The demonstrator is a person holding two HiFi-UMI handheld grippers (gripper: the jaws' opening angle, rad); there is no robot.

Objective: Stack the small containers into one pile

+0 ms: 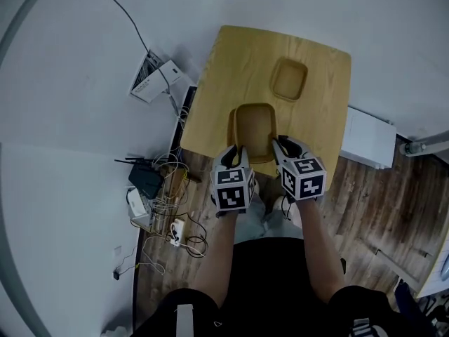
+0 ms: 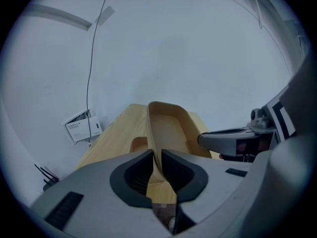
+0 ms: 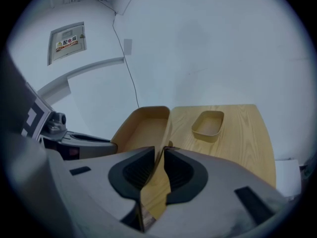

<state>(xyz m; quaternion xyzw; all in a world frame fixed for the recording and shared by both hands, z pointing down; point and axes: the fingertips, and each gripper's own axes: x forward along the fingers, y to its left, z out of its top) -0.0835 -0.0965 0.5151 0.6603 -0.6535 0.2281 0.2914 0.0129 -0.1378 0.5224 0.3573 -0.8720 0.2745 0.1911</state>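
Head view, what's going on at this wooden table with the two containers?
A person holds a gripper in each hand, and both grip the same thing: the near container at the front edge of the table. The left gripper has its jaws closed on the container's left wall, the right gripper on its right wall. The far container sits alone further back, so nothing is stacked yet. Whether the near container is lifted off the table is hard to tell.
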